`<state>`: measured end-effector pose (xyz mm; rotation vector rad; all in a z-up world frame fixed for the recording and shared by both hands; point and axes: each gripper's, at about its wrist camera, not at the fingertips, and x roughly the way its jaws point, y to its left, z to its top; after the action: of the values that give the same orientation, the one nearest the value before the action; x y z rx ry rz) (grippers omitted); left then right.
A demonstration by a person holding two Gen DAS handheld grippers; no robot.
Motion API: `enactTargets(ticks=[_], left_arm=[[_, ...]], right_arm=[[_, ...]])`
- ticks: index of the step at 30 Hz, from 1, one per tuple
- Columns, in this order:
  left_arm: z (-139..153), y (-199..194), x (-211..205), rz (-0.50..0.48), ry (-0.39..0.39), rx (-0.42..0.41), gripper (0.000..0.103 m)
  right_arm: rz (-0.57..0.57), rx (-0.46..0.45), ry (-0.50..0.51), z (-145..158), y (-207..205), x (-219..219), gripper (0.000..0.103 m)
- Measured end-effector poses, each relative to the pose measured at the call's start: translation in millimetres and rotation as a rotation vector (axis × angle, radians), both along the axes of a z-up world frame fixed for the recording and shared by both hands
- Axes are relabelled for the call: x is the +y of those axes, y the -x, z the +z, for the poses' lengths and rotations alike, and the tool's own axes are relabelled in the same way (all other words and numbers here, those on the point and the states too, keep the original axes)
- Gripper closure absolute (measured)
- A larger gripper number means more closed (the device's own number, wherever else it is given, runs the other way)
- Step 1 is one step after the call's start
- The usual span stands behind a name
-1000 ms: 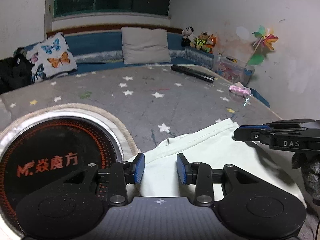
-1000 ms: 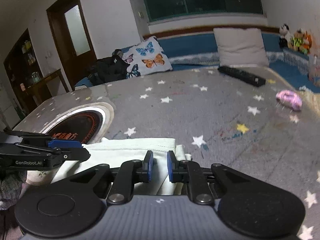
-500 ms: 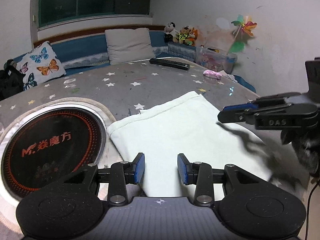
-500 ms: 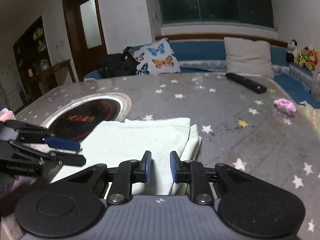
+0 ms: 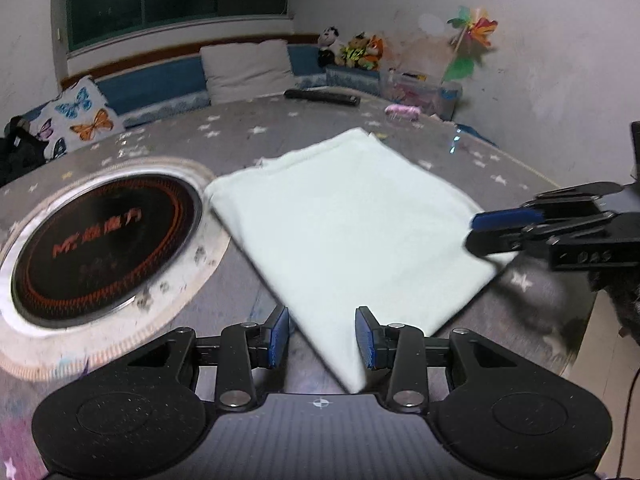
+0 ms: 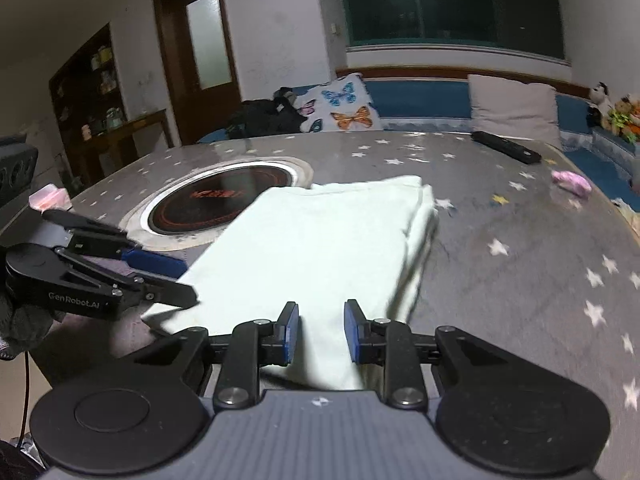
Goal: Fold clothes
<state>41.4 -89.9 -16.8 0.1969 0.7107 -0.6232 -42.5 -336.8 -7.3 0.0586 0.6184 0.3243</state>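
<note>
two hand-held grippers, left hand-held gripper [image 5: 322,336] and right hand-held gripper [image 6: 321,333], flank one folded cloth [image 5: 344,220].

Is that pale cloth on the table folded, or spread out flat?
Folded: the pale cloth lies as a neat rectangle with stacked layers along its right edge.

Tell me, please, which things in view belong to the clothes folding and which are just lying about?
Belonging to the job:
- folded pale garment
- left tongs, open
- right tongs, open

Just lying about:
- round cooktop set in the table
- black remote
- pink object
- butterfly pillow
- stuffed toys
- pinwheel
</note>
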Motion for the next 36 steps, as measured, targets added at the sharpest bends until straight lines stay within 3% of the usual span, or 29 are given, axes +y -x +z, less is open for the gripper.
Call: enactTargets(ticks=[7, 13, 15, 17, 23, 26, 28, 33, 36], left_arm=[[2.9, 3.7, 5.9, 0.029, 0.028, 0.000, 0.062], [4.0, 10.7, 9.7, 0.054, 0.048, -0.006, 0.041], [5.8, 12.5, 12.3, 0.072, 0.059, -0.015, 0.026], [7.6, 14.6, 14.1, 0.089, 0.063, -0.029, 0.020], [11.2, 22.7, 19.7, 0.121, 0.070, -0.058, 0.001], [12.5, 25.9, 21.8, 0.133, 0.074, -0.070, 0.000], [12.5, 27.5, 22.1, 0.142, 0.074, -0.074, 0.000], [12.8, 34.5, 23.2, 0.161, 0.069, -0.107, 0.000], [13.5, 38.1, 22.6, 0.162, 0.068, -0.115, 0.000]], right_arm=[[-0.043, -0.012, -0.035, 5.6, 8.9, -6.8, 0.078], [-0.083, 0.021, -0.066, -6.3, 10.6, -11.3, 0.073], [-0.090, 0.011, -0.079, -3.0, 12.4, -11.8, 0.069], [-0.092, 0.008, -0.085, -1.6, 14.2, -10.0, 0.064], [-0.112, 0.019, -0.078, -5.6, 18.4, -6.3, 0.064], [-0.128, 0.009, -0.076, -3.4, 23.1, -6.6, 0.061], [-0.145, 0.004, -0.071, -2.3, 26.2, -5.9, 0.052], [-0.177, -0.006, -0.076, -0.7, 33.9, -5.9, 0.047], [-0.193, -0.019, -0.081, 0.4, 38.5, -5.2, 0.037]])
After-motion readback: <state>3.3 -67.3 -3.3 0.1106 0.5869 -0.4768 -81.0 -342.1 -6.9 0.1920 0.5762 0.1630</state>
